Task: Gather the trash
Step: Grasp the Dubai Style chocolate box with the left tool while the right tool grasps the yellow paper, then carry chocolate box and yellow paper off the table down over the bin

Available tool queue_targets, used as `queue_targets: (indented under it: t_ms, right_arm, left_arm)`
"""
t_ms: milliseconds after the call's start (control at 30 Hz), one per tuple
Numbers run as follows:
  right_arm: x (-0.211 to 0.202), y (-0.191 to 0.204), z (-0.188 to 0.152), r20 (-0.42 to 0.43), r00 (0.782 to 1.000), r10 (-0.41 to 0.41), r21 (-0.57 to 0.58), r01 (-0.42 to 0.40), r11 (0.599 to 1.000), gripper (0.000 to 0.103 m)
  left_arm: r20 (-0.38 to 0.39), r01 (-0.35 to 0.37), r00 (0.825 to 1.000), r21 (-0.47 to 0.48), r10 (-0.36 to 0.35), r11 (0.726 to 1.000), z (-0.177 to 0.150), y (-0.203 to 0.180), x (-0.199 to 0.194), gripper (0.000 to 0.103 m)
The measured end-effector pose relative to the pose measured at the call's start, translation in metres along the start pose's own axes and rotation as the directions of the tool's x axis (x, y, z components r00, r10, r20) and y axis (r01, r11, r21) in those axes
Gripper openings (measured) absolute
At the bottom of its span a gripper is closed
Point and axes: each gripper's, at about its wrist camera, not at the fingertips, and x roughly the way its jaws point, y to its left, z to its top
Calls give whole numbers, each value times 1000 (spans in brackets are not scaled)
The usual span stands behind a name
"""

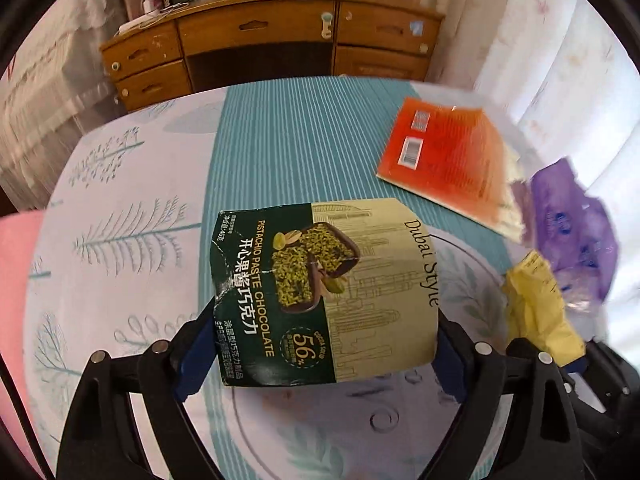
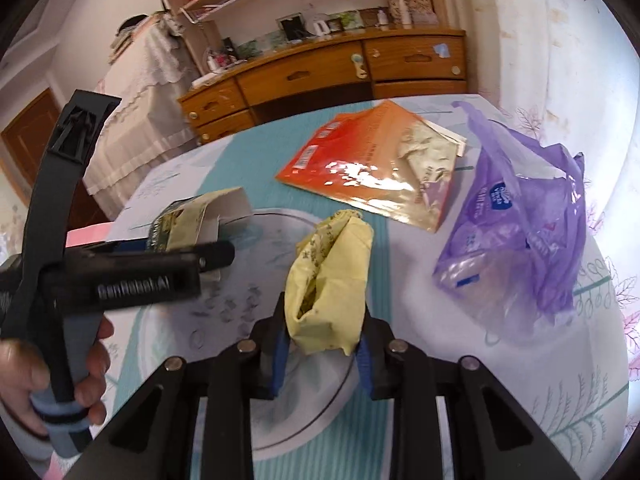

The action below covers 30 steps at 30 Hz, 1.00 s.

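Observation:
My left gripper [image 1: 320, 344] is shut on a green and cream pistachio chocolate box [image 1: 320, 292], held above the patterned tablecloth; the box also shows in the right wrist view [image 2: 200, 216]. My right gripper [image 2: 322, 344] is shut on a crumpled yellow wrapper [image 2: 330, 292], which also shows in the left wrist view [image 1: 536, 304]. A purple plastic bag [image 2: 524, 216] lies open at the right, also visible in the left wrist view [image 1: 572, 232].
An orange booklet [image 2: 360, 164] with a crumpled pale wrapper [image 2: 424, 152] on it lies at the table's far side. A wooden desk [image 1: 272, 40] stands behind the table. A hand [image 2: 24, 380] holds the left gripper's handle at the lower left.

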Motion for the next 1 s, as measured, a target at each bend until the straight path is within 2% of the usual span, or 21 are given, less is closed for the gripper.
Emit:
queue_targets:
  t_ms: [200,300,467,567,767,867,1000]
  right_arm:
    - [-43,12,-17,42,996,80,25,-81,996,28]
    - [-72,22,-36,55,992,117,24,-119,993,28]
    - [-130,49,-83,63,985,159,-9,-159,987,28]
    - [-165,70,-119,59,981,185,-47,-182,982,28]
    - [-227,112,-197,43,970,239,-148,-231,962,28]
    - [-247,127,-235,19,967,252,-192,-244,951,28]
    - [-252,136,-284,-51,970,239,-208,-244,947,28]
  left_arm:
    - [33,81,996,5,-81,997,-31,18,-47,89]
    - [43,115,992,30,-116,993,-54,20,-77,89]
    - [59,173,982,87,-178,981,-111,22,-142,89]
    - [65,212,974,100,-219,972,-153,26,-179,89]
    - [75,309,943,156,-323,938,-252,32,-241,89]
    - [59,338,933,201,-356,919,-295,31,-256,89]
    - [27,341,931,287,-363,895,-361,25,-267,89]
